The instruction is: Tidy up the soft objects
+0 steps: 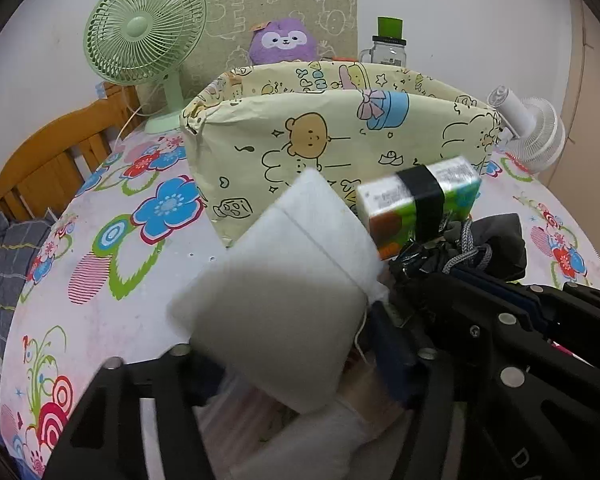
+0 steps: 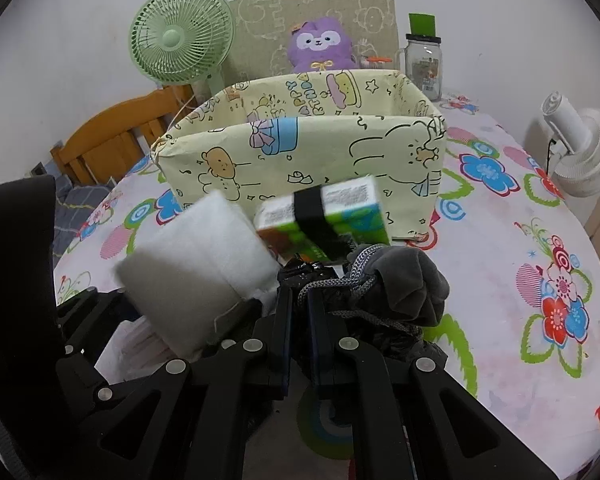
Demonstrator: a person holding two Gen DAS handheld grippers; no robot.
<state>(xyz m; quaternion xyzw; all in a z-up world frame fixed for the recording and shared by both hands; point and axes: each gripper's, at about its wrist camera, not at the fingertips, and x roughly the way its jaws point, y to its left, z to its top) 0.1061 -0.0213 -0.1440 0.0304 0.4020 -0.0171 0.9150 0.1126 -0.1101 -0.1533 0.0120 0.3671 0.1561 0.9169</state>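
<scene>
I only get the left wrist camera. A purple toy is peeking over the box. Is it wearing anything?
Observer: Yes. In the right wrist view the purple toy has a yellow bow on its chest, just above the far rim of the box.
Operator: Cool! Is the right gripper pinching something?
Observer: Looking straight along the right gripper, its jaws stand nearly together on a grey cord.
Operator: Does the white fan have a wire?
Observer: A dark cable runs down from the neck of the white fan. I cannot see where it ends.
</scene>
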